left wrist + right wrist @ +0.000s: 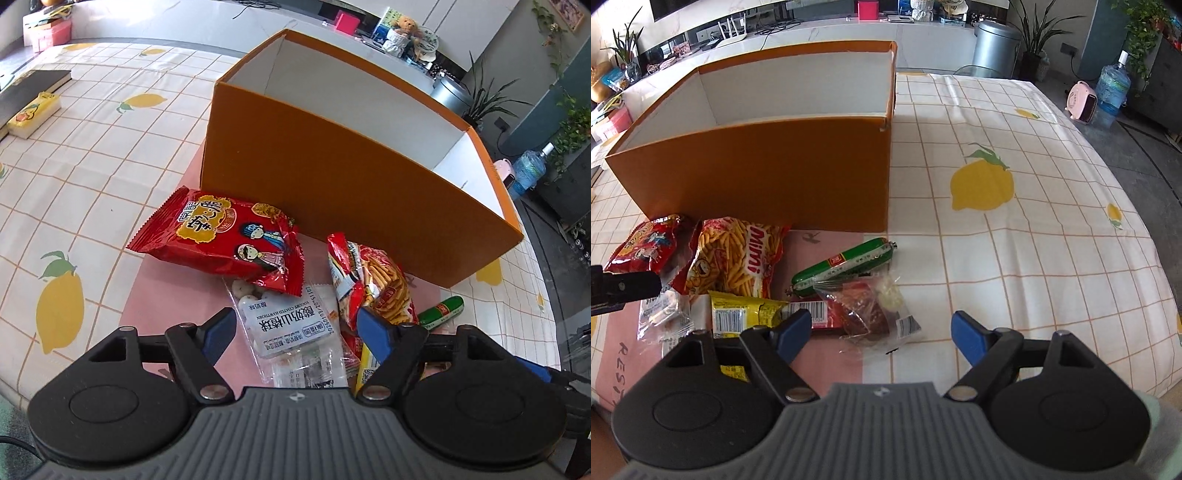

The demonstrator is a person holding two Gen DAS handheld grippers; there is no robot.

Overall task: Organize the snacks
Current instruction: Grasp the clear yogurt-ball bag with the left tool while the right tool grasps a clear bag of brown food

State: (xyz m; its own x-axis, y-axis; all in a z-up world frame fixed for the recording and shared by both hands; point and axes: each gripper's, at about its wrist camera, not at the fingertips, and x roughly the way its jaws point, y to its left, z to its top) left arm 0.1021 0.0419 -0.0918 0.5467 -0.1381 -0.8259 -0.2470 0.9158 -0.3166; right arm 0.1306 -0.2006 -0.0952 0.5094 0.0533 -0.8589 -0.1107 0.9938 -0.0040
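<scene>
Left claw (295,332) wide over white hawthorn packet (291,325), untouched.

- The left wrist camera sits just behind the left gripper (295,328), tilted steeply down at the lemon-print checked tablecloth (92,155), close over the snack packets
- It faces the tall orange cardboard box with white inside (332,177) from its left corner
- The right wrist camera rides behind the right gripper (879,330), equally near, looking down from the box's (757,173) right end
- Both views share the box, the green sausage stick (846,264) (441,312) and the red cartoon snack bag (221,236) (642,247)
</scene>
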